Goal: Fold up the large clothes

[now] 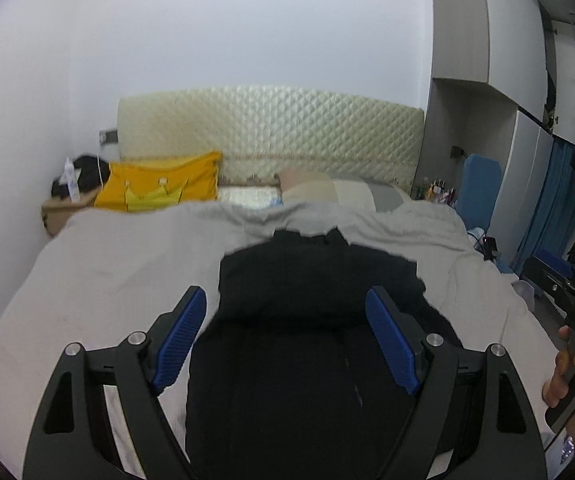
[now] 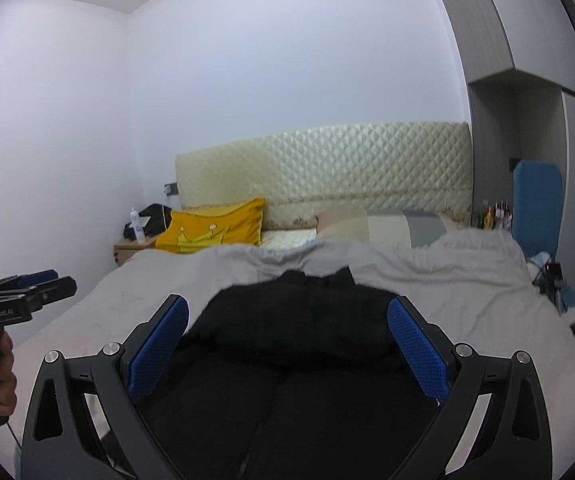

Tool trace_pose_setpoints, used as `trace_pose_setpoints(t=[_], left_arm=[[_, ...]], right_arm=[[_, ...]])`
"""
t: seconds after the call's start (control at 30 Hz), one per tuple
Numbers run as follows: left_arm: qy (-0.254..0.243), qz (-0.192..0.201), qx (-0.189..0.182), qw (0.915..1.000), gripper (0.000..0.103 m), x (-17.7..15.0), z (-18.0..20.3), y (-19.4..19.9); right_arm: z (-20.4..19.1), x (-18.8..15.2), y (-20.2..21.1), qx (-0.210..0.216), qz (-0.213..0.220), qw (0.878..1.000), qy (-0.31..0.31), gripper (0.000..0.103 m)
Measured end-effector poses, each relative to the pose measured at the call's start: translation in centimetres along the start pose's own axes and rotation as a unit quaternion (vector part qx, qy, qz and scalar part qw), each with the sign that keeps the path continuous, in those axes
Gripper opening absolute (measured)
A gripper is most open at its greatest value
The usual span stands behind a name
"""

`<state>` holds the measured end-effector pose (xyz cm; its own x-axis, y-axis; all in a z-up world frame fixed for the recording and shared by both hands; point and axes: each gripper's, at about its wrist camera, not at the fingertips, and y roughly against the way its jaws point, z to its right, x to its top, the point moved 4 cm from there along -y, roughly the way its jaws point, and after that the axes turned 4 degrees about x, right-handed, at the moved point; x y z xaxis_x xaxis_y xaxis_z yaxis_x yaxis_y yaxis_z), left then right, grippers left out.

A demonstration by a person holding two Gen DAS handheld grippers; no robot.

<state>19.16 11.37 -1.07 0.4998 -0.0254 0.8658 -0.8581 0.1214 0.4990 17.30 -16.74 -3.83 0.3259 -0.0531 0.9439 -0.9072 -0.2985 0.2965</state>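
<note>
Both grippers' jaws wide apart, empty, above black garment (image 1: pixel 311 320) on bed (image 1: pixel 107 280)

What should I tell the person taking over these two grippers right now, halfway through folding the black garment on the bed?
Left gripper: open, holding nothing, above the black garment.
Right gripper: open, holding nothing, also above the garment.
The garment lies spread on the grey bedsheet, collar end toward the quilted headboard. A yellow pillow sits by the headboard, apart from the garment.
Done: the garment looks laid out; a crease runs across its middle, but I cannot tell whether that is a finished fold.
Left: grasp the edges, fold, tidy.
</note>
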Motion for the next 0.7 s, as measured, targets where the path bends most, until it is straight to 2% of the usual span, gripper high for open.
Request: trace_pose_setpoints(t=[0.23,0.43,0.53,0.7], left_arm=[[0.024,-0.052,-0.005,0.9983,0.083,-5.5,-2.4,-2.6],[0.057,-0.100,0.005,0.9933,0.083,-9.4,-4.4,-6.5],[0.064,-0.118,0.006,0.9909,0.083,-11.0,-4.8,-7.9],[0.062,-0.148,0.007,0.9871,0.083,-13.1,-5.1,-9.8]], right_arm=[[2.9,-6.0,-1.0,-0.012,-0.041,0.998,-0.037,0.101],[4.9,-10.3,-2.0,-0.031,-0.069,0.997,-0.034,0.100],[5.8,-11.8,-2.3,-0.036,-0.081,0.996,-0.030,0.100],[8.6,-13.6,-2.5,-0.042,-0.104,0.992,-0.062,0.101]])
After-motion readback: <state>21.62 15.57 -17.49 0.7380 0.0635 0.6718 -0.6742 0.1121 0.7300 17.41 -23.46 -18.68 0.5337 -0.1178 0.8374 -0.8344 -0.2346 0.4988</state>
